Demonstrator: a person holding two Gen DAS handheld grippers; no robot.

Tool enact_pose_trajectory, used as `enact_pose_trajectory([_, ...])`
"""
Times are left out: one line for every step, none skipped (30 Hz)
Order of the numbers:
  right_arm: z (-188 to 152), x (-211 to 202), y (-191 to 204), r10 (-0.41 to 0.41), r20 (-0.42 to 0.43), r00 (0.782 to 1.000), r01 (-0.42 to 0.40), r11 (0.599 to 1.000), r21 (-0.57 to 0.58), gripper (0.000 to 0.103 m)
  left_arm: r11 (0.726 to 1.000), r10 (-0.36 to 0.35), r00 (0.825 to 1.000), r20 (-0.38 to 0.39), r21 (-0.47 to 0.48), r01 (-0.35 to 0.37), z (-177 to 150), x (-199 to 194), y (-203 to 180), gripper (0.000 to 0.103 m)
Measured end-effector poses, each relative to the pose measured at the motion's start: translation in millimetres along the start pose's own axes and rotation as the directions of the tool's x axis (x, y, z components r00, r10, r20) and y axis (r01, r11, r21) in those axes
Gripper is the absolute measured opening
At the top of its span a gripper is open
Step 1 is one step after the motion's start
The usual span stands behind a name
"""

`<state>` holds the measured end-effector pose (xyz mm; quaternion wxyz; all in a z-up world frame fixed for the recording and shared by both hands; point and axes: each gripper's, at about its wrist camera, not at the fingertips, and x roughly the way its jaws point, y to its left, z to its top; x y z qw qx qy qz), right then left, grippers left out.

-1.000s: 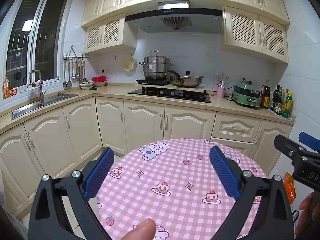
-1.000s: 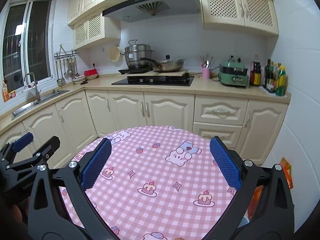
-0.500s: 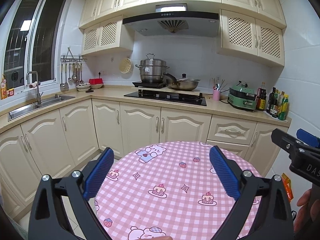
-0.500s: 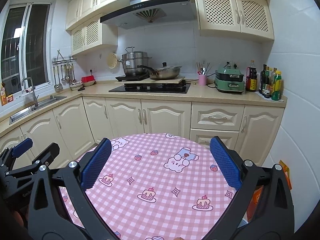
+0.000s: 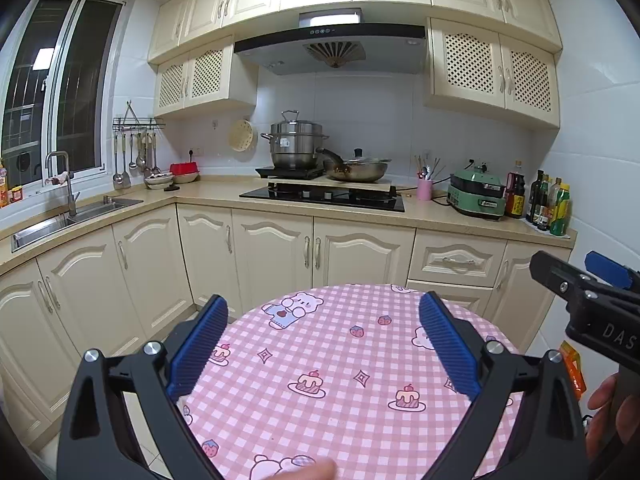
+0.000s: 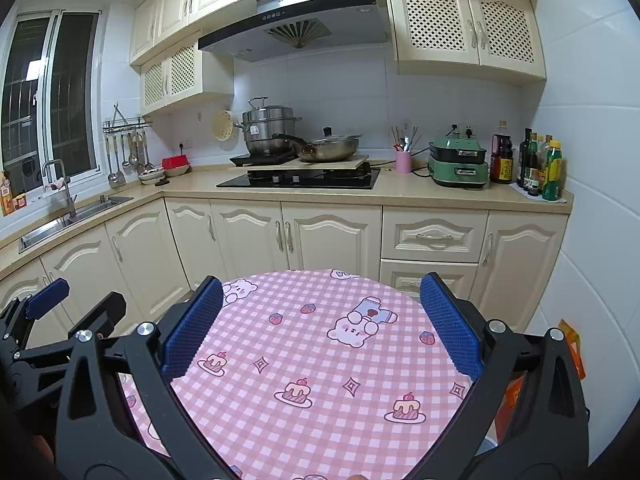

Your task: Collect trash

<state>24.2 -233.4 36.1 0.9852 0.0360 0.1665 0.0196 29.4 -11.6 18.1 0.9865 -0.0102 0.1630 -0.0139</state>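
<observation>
Both grippers — left gripper (image 5: 323, 342), right gripper (image 6: 320, 322) — hover wide apart, empty, over the pink-checked surface (image 6: 320, 380); "DAS" shows on the right gripper's body.

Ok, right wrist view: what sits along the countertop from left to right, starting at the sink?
Sink → hanging utensils → red container → steamer pot → frying pan → pink cup → green cooker → bottles.
</observation>
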Motion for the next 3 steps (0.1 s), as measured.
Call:
enact_pose_trajectory([0.3, -0.6, 0.2, 0.0, 0.002, 1.0, 0.0, 1.0, 0.0, 0.097, 1.0, 0.004, 1.0, 0.001, -0.002, -0.004, 0.2, 0.0, -0.3, 0.095])
enact_pose_trajectory([0.9, -1.0, -0.1, 0.002, 0.002, 1.0, -0.002, 1.0, 0.002, 0.097, 1.0, 0.006, 1.0, 0.0, -0.004, -0.006, 0.8, 0.0, -0.4, 0.095])
enact_pose_trajectory([1.3, -1.2, -0.7, 0.003, 0.004, 1.0, -0.003, 1.0, 0.003, 0.097, 1.0, 0.005, 1.0, 0.0, -0.006, -0.005, 1.1, 0.1, 0.5, 0.095])
